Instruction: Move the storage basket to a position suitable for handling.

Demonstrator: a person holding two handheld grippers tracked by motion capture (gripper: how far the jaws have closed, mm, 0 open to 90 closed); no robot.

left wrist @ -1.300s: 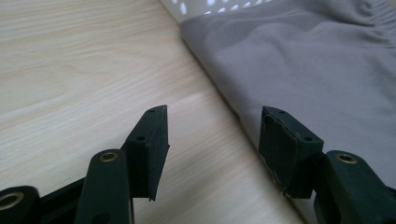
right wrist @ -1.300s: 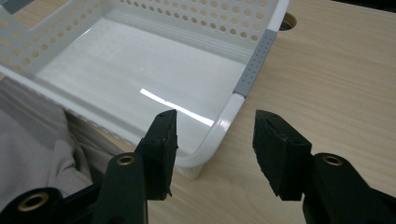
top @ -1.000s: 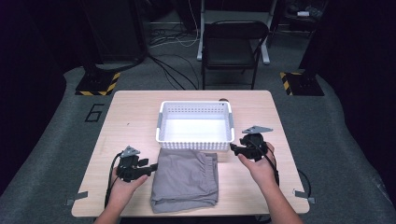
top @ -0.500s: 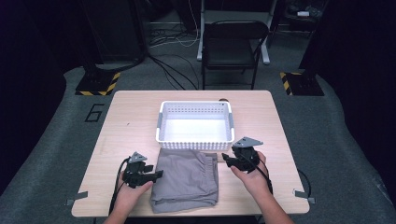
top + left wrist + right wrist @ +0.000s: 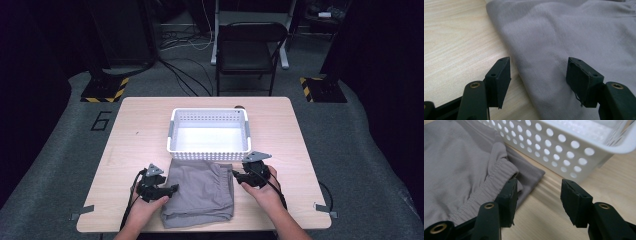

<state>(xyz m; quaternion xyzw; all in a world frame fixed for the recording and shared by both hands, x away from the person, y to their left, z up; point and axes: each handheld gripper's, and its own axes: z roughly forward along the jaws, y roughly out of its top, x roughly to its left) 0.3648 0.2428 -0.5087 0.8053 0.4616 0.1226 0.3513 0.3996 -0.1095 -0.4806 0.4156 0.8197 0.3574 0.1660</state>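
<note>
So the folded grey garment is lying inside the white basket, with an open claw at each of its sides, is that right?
Not quite. The folded grey garment lies on the table in front of the white basket, not inside it; the high view shows this. The rest holds: the left claw and right claw are open at its sides.

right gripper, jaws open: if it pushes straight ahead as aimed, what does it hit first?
Likely the perforated wall of the white basket. The right gripper points across bare table toward it, with the grey shorts beside one jaw. Depth is hard to judge.
</note>
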